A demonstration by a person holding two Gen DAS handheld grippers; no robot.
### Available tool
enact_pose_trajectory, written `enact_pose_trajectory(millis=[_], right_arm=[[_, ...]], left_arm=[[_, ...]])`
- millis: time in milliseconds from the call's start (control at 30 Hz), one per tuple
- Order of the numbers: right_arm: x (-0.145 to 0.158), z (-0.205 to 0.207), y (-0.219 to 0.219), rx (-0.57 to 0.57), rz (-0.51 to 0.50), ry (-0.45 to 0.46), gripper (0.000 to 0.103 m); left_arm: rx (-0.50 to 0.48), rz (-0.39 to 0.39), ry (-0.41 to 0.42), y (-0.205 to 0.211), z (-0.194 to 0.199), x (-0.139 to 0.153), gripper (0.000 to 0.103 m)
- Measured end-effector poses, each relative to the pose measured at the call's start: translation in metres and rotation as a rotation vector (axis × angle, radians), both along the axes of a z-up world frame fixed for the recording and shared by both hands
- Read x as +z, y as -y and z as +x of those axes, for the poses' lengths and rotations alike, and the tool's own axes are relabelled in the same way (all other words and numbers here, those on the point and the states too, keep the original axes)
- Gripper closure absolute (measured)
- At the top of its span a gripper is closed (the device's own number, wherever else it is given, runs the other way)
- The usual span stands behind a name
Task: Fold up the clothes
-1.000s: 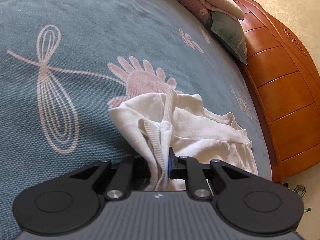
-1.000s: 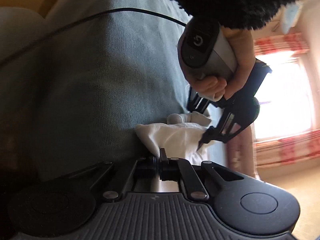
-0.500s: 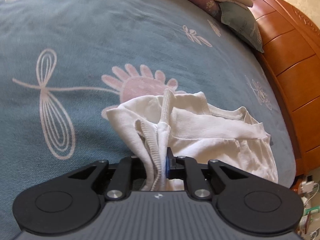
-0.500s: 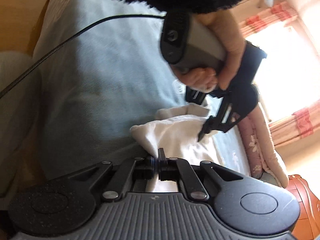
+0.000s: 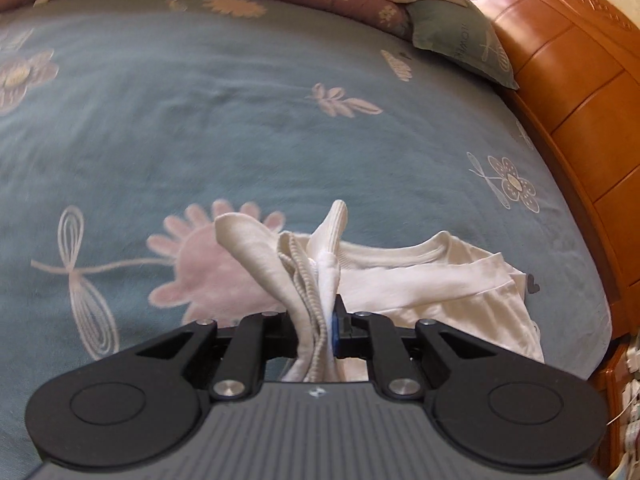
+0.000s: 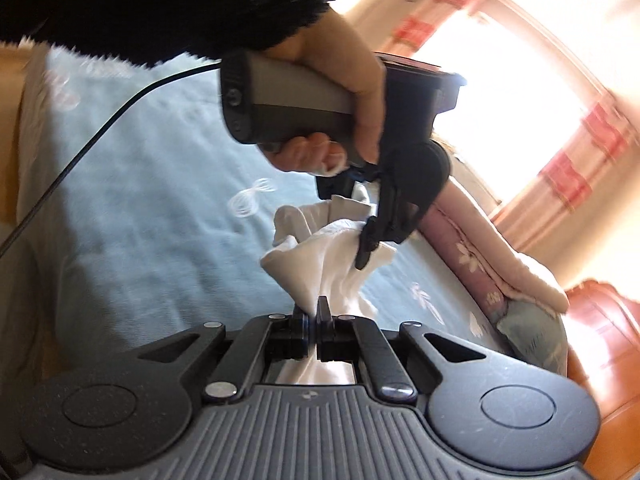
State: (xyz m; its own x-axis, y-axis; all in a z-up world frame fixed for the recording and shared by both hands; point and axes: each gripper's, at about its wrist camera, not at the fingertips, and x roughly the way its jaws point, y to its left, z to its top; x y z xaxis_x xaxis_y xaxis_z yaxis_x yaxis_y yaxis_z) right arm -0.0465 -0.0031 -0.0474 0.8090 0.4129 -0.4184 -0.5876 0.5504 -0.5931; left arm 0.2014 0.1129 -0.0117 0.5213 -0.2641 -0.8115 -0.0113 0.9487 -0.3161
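The white top [image 5: 420, 276] was lying lower on the blue bed [image 5: 240, 120] a moment ago; now both ends are lifted. The left hand-held gripper [image 5: 320, 328] pinches bunched cloth, and the right hand-held gripper [image 6: 311, 320] pinches another edge. It looks ready to be shaken out flat

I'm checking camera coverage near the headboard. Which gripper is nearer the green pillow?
Probably left, though neither is close. The left gripper pinches the white garment a bed-length short of the green pillow. The right gripper grips the same garment, seemingly farther back.
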Motion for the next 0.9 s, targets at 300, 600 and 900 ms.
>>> enact_pose_trajectory(millis=[300,600,900], right_arm=[[0.021,0.016,0.075,-0.120,0.145,-0.021,0.097],[0.023,0.030,0.140,-0.257,0.210,-0.046,0.097],[0.009,0.049,0.189,-0.363,0.279,-0.132,0.097]], left_arm=[[-0.076,0.066,0.024,0.078,0.026,0.024,0.091],[-0.180,0.070,0.009,0.160,0.052,0.017,0.091],[-0.257,0.104,-0.032,0.224,0.066,-0.008,0.091]])
